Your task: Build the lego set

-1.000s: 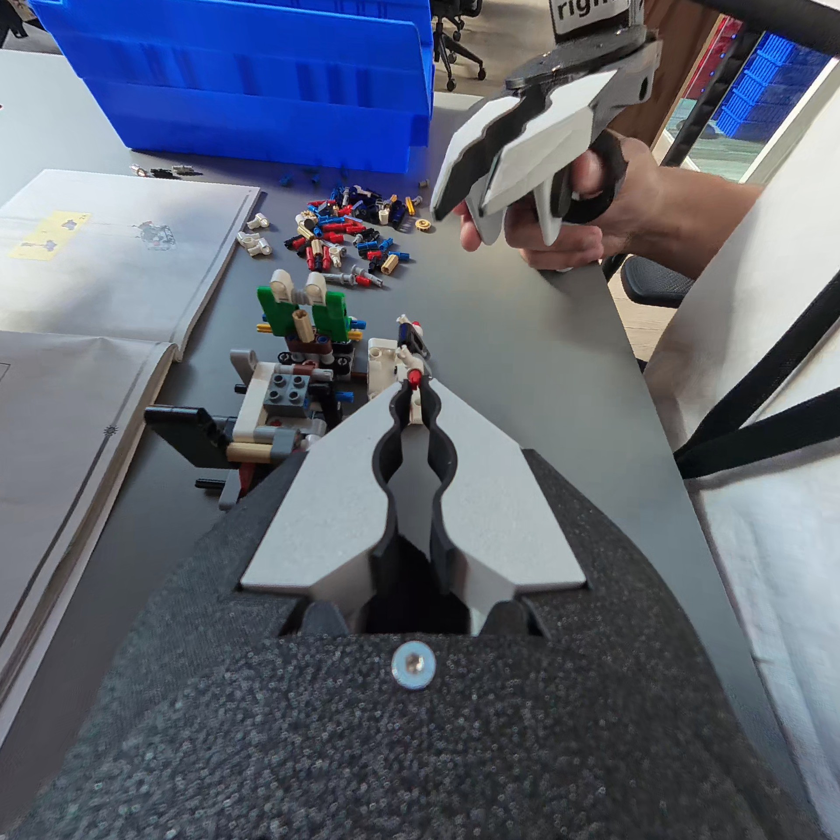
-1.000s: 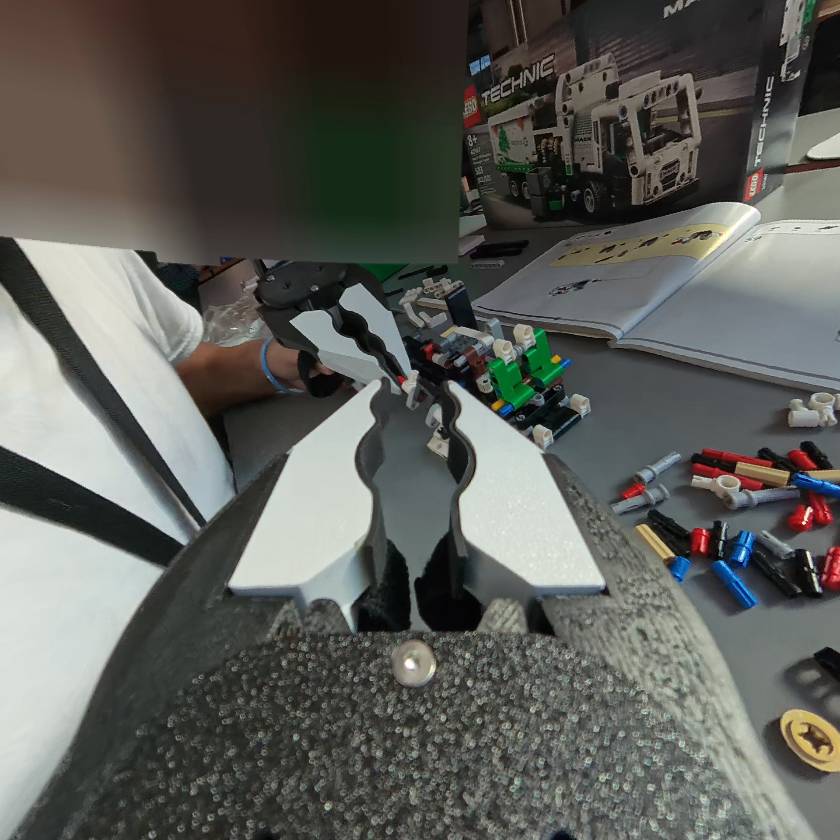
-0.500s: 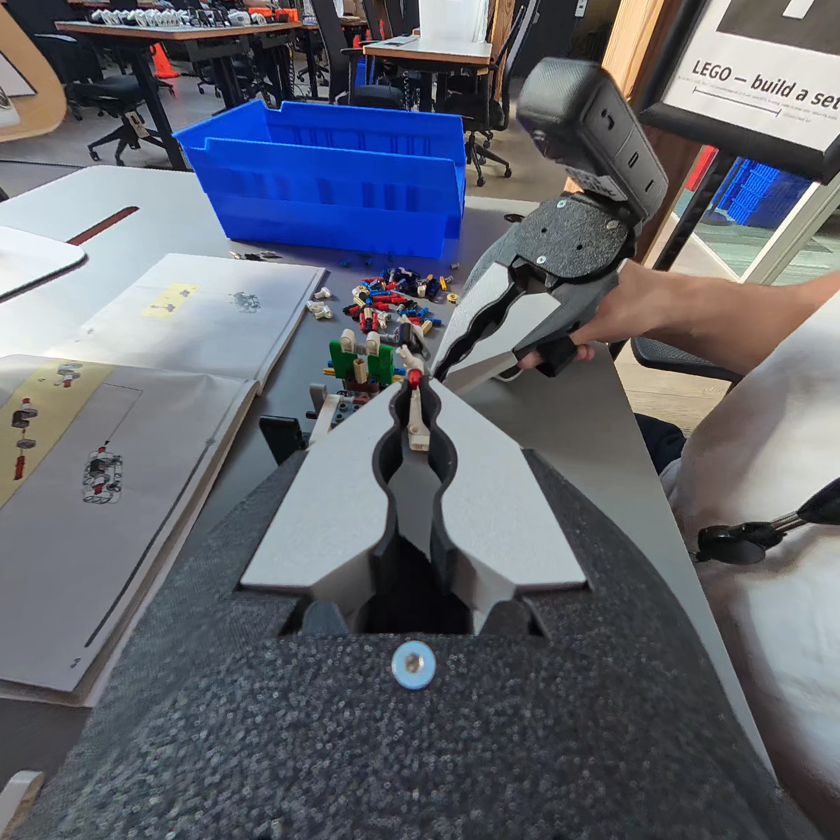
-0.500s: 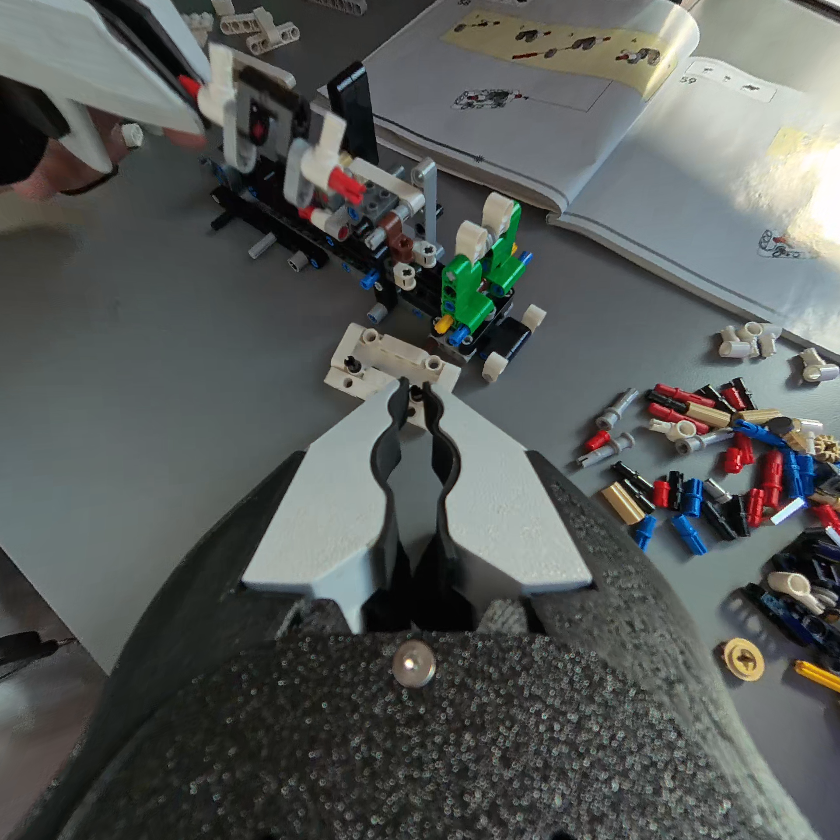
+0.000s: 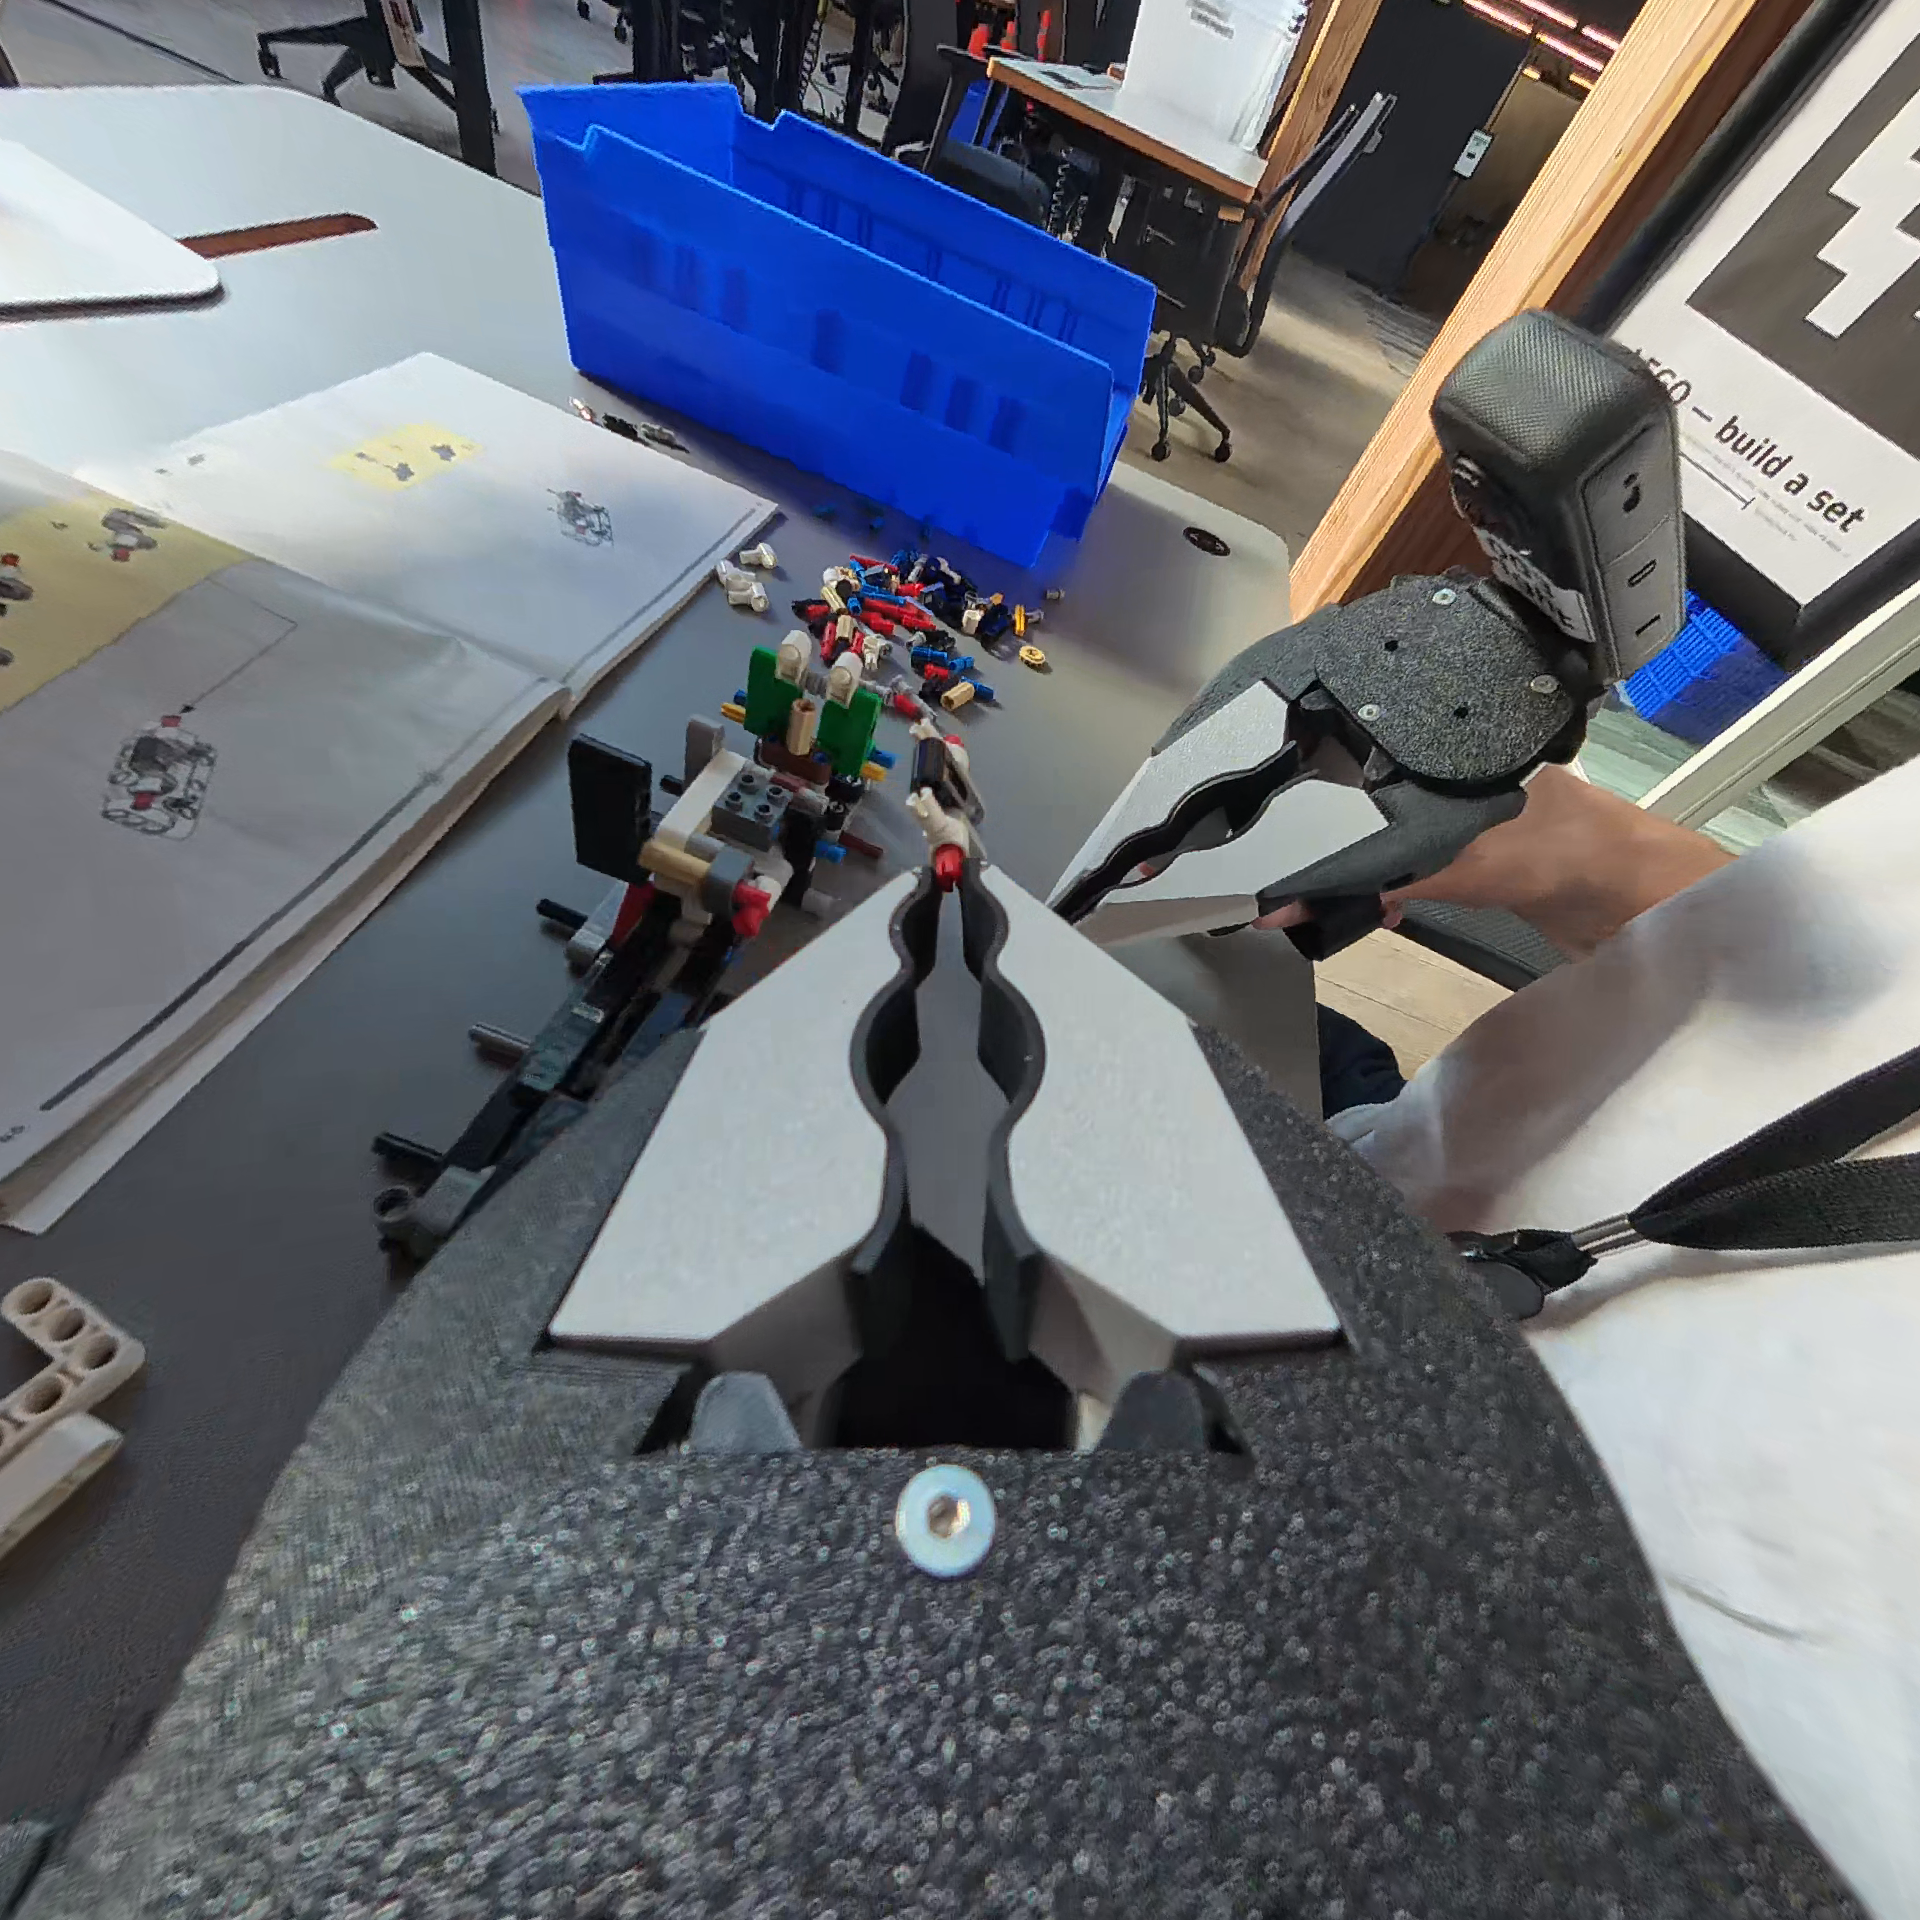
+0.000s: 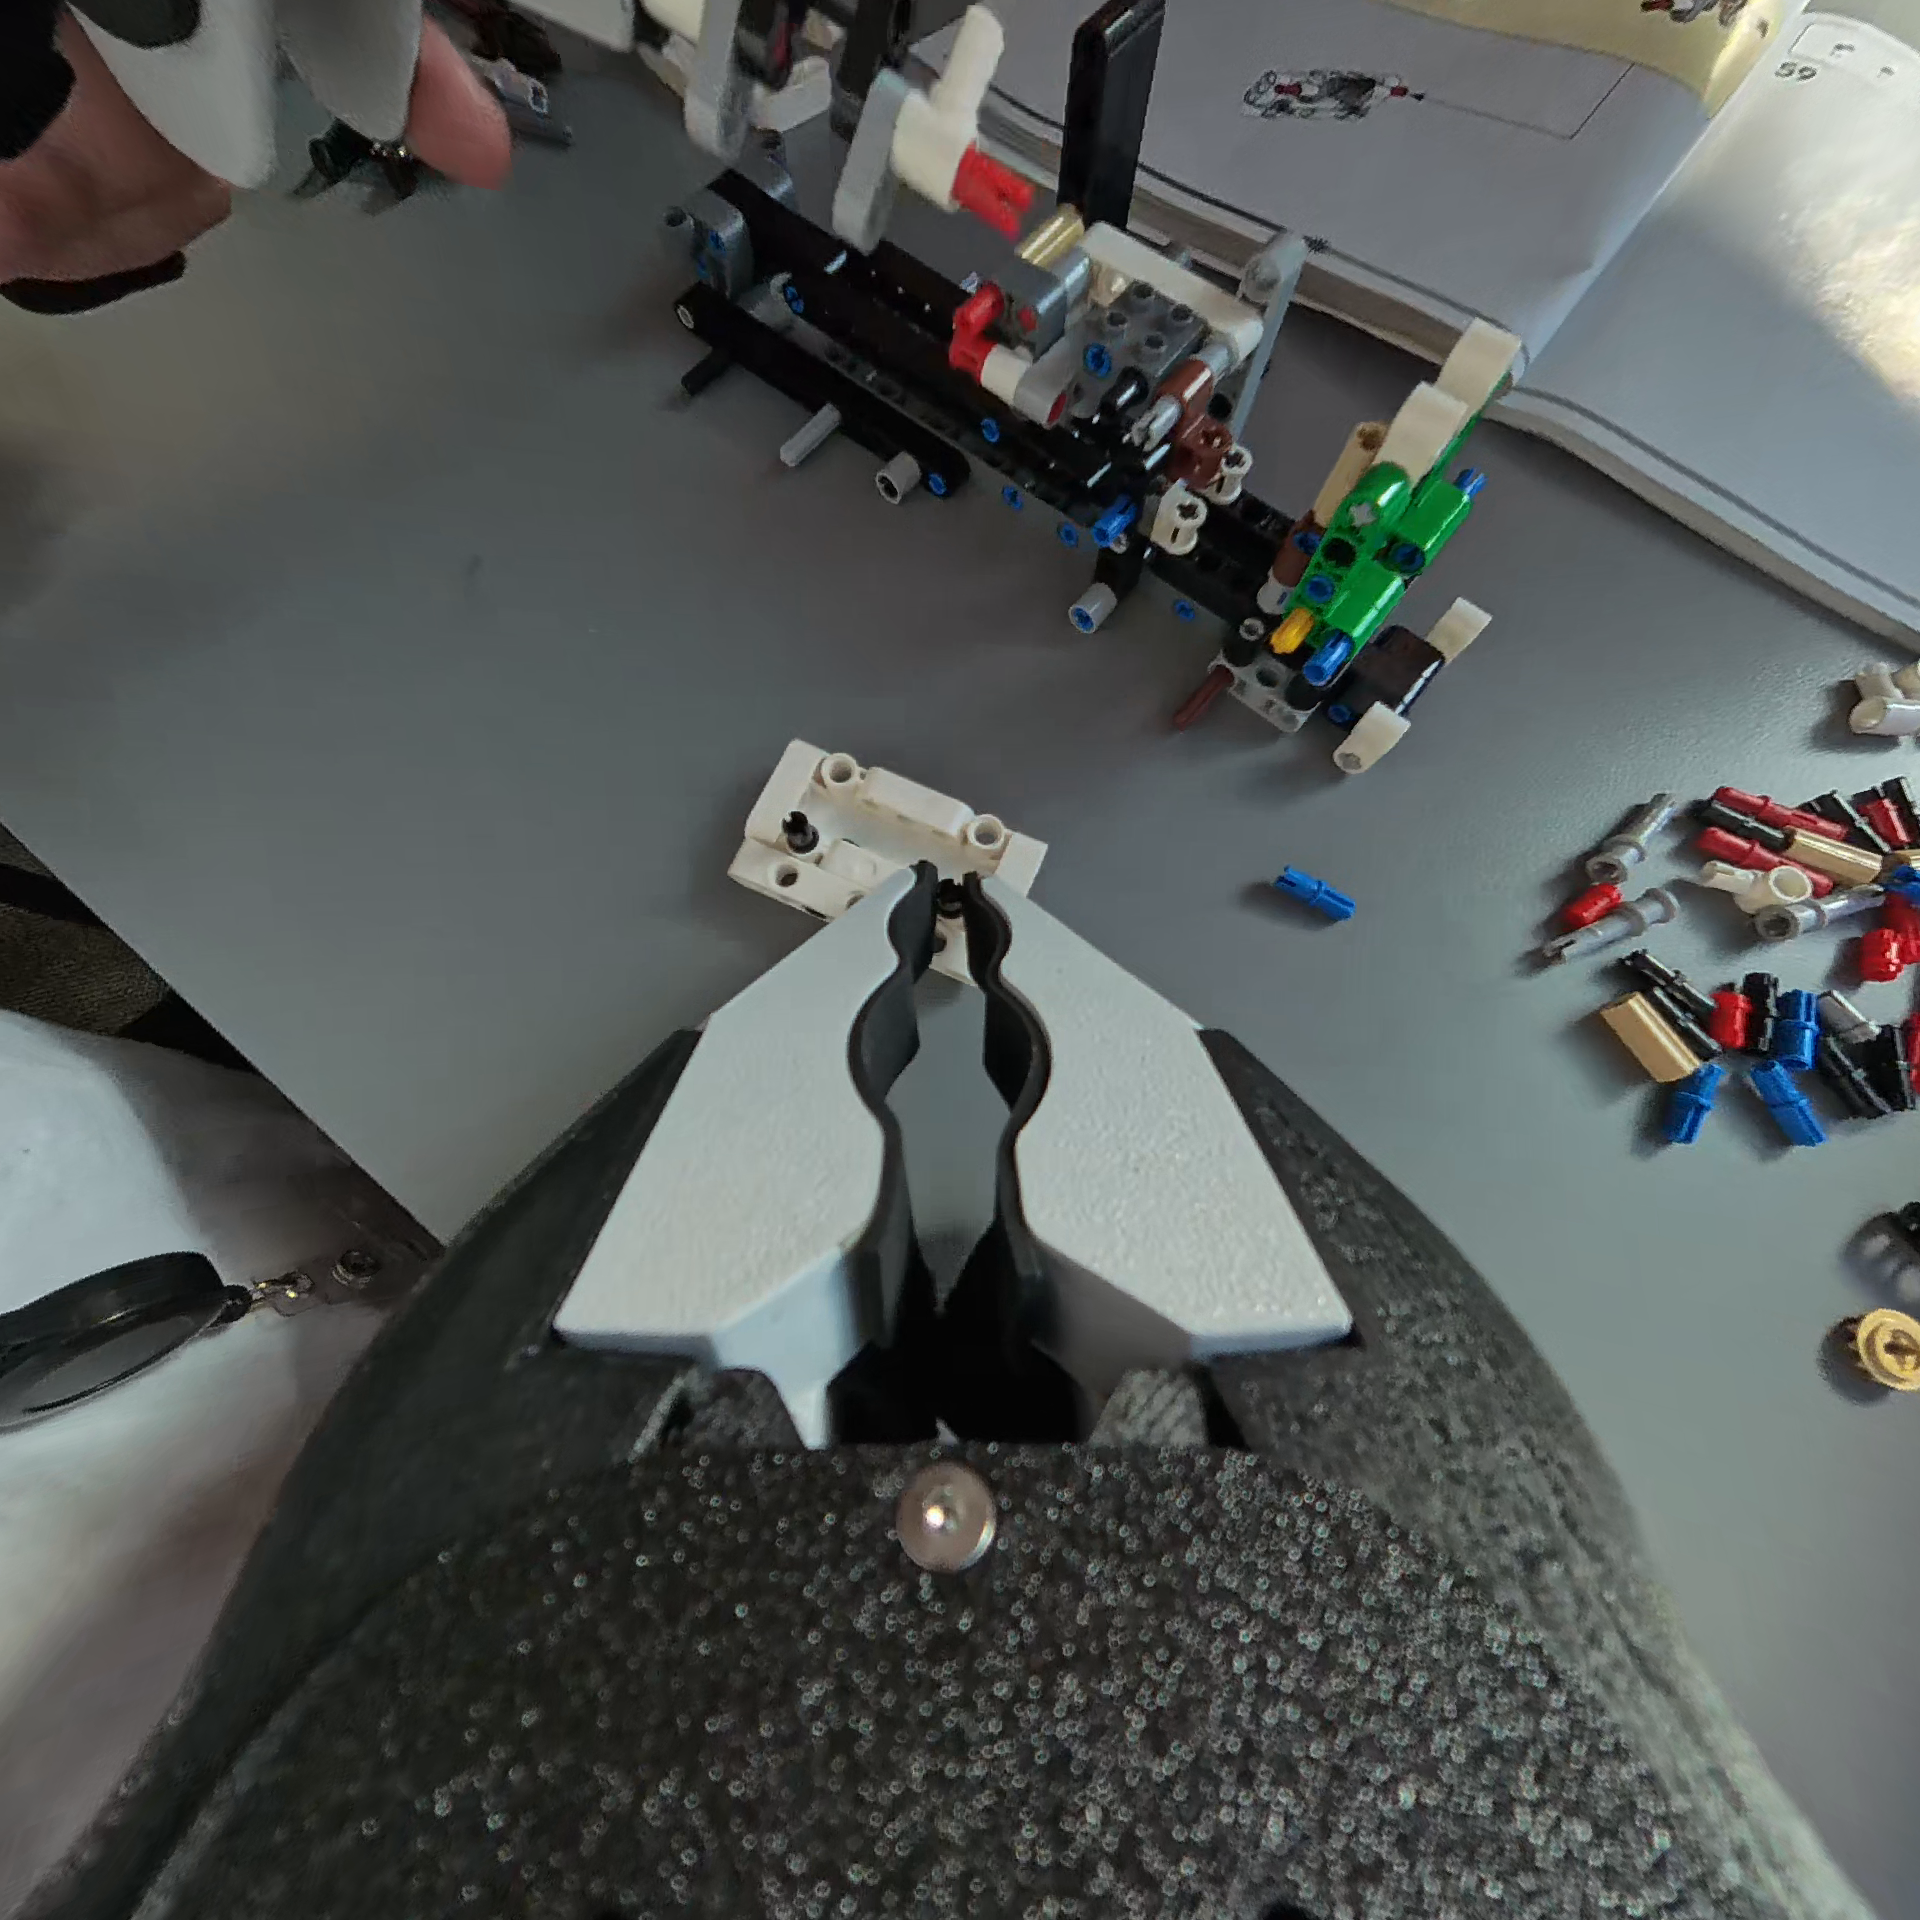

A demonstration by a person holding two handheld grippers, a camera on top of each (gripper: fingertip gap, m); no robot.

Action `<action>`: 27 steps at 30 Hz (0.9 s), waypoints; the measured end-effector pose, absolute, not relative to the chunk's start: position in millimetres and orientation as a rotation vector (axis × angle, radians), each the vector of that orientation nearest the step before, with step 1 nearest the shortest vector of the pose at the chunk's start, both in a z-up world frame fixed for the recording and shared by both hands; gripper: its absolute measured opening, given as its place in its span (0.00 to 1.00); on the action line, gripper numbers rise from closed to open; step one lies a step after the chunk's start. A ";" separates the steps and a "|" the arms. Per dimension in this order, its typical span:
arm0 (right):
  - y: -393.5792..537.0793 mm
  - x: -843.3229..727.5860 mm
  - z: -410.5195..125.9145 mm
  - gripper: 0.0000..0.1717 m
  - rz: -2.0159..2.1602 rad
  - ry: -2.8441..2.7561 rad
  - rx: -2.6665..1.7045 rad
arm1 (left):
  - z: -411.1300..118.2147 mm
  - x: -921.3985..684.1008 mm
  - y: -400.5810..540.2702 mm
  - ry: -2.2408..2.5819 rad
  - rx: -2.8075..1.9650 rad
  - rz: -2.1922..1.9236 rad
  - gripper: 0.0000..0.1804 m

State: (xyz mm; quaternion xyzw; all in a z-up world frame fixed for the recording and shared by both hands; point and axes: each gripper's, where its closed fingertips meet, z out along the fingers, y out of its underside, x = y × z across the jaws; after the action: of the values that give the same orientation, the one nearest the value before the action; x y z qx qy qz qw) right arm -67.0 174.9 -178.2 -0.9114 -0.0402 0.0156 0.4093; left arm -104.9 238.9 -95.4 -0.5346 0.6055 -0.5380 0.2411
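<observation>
Since a second ago, my right hand-held gripper [image 6: 943, 891] has dropped to the grey tabletop [image 6: 436, 644] and pinched a small black pin [image 6: 948, 902] on the white block [image 6: 883, 831]; my left hand-held gripper [image 5: 943, 878] clamps a small white piece's red tip [image 5: 943, 860], lifted clear

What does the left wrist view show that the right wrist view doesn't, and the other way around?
Only the left wrist view: the blue bin, a chair behind it, and the left gripper shut on a red-tipped white piece.

Only the right wrist view: the right gripper shut on a small black pin at a white block, a lone blue pin, and a tan gear.

Both: the half-built model with green parts, the open instruction booklet, and the loose pin pile.
</observation>
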 end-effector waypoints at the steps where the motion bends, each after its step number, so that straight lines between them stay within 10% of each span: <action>1: 175.6 -68.2 -179.8 0.02 0.054 -0.090 -2.301 | -97.3 -106.7 237.1 1.646 -1.489 -1.481 0.01; 27: 212.1 -46.7 -134.2 0.10 0.603 -0.174 -1.992 | -134.6 -106.2 254.1 1.415 -1.902 -1.591 0.01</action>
State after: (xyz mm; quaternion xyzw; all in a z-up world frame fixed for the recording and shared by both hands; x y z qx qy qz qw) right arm -46.7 212.1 -134.2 -0.8245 -0.0721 0.2498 0.5026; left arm -106.2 254.1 -134.6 -0.6593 0.4906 -0.5517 0.1427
